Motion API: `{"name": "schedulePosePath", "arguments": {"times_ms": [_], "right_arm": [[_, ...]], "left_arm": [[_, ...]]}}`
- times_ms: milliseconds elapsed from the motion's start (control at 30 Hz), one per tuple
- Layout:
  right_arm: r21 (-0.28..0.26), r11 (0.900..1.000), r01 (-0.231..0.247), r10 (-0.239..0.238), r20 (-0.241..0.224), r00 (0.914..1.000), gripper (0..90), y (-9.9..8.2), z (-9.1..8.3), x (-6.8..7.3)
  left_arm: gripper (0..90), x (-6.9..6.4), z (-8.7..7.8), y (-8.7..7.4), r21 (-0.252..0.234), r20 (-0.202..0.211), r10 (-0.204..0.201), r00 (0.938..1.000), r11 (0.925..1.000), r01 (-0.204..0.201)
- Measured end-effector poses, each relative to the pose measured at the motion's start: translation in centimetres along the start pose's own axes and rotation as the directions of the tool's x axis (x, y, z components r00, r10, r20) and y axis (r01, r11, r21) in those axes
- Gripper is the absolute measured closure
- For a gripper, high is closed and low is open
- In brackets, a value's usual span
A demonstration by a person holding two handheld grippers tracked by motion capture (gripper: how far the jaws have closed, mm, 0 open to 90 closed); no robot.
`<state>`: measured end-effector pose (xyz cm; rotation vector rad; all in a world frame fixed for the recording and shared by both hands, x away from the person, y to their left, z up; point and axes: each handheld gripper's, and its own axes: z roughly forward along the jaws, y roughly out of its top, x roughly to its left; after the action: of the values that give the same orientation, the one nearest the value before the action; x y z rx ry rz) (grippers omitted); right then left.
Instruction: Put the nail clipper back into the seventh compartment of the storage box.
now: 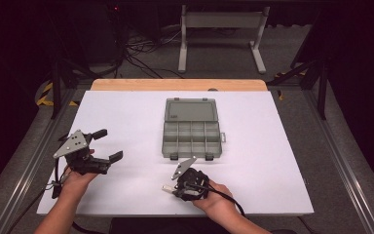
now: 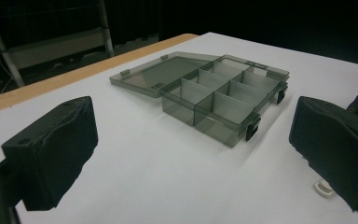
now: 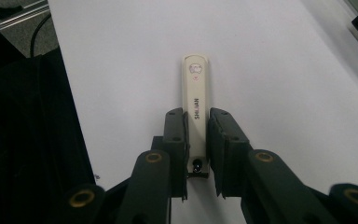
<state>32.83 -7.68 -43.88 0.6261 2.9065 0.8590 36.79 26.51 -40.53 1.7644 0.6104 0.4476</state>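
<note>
The right hand-held gripper (image 3: pixel 196 140) clamps the cream nail clipper (image 3: pixel 196 93) near its hinge; lift level toward the open organizer box (image 1: pixel 192 129). The left hand-held gripper (image 1: pixel 106 145) waits, released.

An open grey compartment box (image 1: pixel 192 128) lies on a white table (image 1: pixel 126 117), near a metal stand (image 1: pixel 221 34) on the floor beyond.

Smoky translucent plastic compartment box (image 2: pixel 214 93), glossy, smooth; cream plastic nail clipper (image 3: pixel 196 100), satin sheen; table top (image 1: pixel 126 122) matt white, bare wood far edge; gripper pads (image 2: pixel 60 144) black, rough, matt.
</note>
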Motion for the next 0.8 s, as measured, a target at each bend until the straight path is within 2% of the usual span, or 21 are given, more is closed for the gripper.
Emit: {"name": "schedulePosePath", "arguments": {"times_ms": [133, 300, 633, 800], "right_arm": [[-0.008, 0.9998, 0.018, -0.018, 0.012, 0.9998, 77.9, 0.2, -0.7, 0.1], [-0.028, 0.9996, -0.001, 0.001, -0.001, 1.0000, 77.9, 0.5, -2.1, -0.4], [-0.115, 0.9933, -0.001, 0.002, 0.013, 0.9999, 77.8, 1.5, -5.5, -1.3], [-0.133, 0.9911, 0.000, 0.002, 0.014, 0.9999, 77.8, 1.9, -6.4, -1.6]], "left_arm": [[2.2, 0.0, 0.0, 0.0, -0.007, -0.003, -0.001, 1.0000, 1.0000, 0.001], [2.2, 0.1, -0.2, 0.0, -0.007, 0.000, -0.006, 1.0000, 1.0000, 0.006], [2.2, 0.2, -0.2, 0.0, -0.006, 0.001, -0.011, 0.9999, 0.9999, 0.011], [2.2, 0.2, -0.1, 0.0, -0.011, 0.001, -0.016, 0.9999, 0.9998, 0.016]]}}
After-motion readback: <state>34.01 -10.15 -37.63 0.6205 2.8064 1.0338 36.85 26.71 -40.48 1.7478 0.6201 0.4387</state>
